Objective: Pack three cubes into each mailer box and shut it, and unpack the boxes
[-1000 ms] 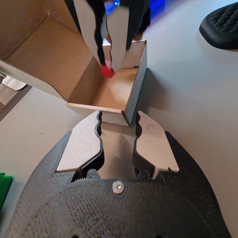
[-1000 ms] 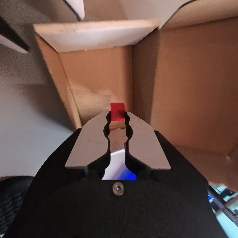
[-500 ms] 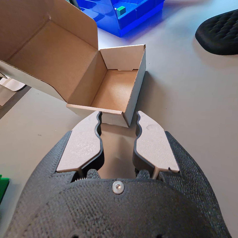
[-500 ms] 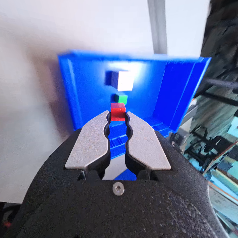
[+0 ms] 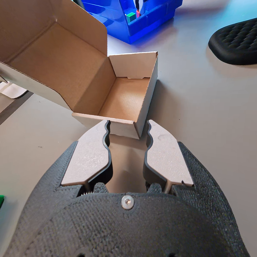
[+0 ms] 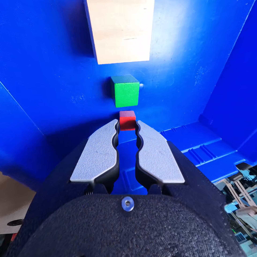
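Note:
An open white mailer box [image 5: 150,89] with a brown inside stands on the grey table, lid flap up to the left; nothing shows inside it. My left gripper [image 5: 128,125] is open and empty, its tips at the box's near corner. My right gripper [image 6: 127,123] is shut on a small red cube [image 6: 127,122] and holds it inside the blue bin [image 6: 48,83], just short of a green cube [image 6: 126,92]. A pale wooden block [image 6: 121,30] lies farther in. In the left wrist view the blue bin [image 5: 153,23], green cube [image 5: 130,16] and red cube [image 5: 138,13] show at the top.
A black padded rest [image 5: 236,43] lies at the right on the table [image 5: 201,125]. A green object [image 5: 1,200] peeks in at the left edge. White pieces [image 5: 12,90] lie beyond the table's left edge. Cluttered equipment [image 6: 243,201] shows right of the bin. My hands' fingertips stand some 50 cm from each other.
My right gripper lifted the red cube out of the mailer box and carried it into the blue bin, close to the green cube. The left gripper stayed at the box's corner.

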Tool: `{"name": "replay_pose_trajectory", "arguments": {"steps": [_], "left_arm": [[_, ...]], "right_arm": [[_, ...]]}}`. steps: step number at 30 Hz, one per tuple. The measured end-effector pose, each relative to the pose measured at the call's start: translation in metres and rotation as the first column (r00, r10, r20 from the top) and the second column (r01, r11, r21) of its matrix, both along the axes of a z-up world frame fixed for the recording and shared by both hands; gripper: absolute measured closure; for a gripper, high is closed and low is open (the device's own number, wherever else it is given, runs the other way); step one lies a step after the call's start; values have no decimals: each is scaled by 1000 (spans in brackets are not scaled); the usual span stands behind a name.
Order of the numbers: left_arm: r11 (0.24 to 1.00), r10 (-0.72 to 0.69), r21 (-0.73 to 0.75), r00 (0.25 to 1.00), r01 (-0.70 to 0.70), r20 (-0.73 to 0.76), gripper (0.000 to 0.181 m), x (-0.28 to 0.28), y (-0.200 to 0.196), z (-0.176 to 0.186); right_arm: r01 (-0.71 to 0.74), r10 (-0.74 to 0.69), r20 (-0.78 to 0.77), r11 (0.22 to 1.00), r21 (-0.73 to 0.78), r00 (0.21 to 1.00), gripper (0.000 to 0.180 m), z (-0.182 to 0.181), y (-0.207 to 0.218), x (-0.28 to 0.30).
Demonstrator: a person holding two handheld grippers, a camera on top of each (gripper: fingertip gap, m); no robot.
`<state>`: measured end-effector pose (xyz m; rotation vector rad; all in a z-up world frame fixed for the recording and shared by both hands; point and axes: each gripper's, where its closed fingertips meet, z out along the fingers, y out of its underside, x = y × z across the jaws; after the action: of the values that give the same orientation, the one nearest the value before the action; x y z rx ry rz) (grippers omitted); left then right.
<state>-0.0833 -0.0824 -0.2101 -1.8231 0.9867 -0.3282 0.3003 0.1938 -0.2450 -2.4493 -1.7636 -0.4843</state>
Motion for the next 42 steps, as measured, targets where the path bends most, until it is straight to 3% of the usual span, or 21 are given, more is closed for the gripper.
{"name": "replay_pose_trajectory", "arguments": {"steps": [6,9,15,18,23,26,31,37,42], "left_arm": [[1000,-1,-2,1000,1,-8,131,0,0,-2],[1000,4,0,1000,-4,-6,131,-1,1,-1],[1000,11,1,1000,-11,0,132,-2,2,0],[1000,13,5,1000,-13,-2,132,-2,2,0],[1000,24,16,1000,-24,4,131,-3,3,3],[998,44,35,996,-47,76,129,-8,7,17],[984,166,13,945,-177,283,125,-34,38,54],[954,299,-146,873,-263,384,133,-48,85,75],[942,322,-220,872,-255,369,152,-40,100,67]], "right_arm": [[-11,11,17,1000,-5,1000,158,-1,0,1],[-11,11,1,1000,11,1000,147,3,0,-3],[-55,103,-217,974,218,971,143,65,2,-47],[-88,217,-381,940,329,899,142,104,-18,-93],[-124,331,-653,931,343,681,142,136,-79,-173],[-145,292,-778,956,256,557,144,134,-115,-213],[-146,194,-853,979,140,484,146,111,-145,-258],[-41,90,-860,996,81,502,148,95,-131,-290],[5,61,-860,997,74,506,160,92,-123,-299]]}}
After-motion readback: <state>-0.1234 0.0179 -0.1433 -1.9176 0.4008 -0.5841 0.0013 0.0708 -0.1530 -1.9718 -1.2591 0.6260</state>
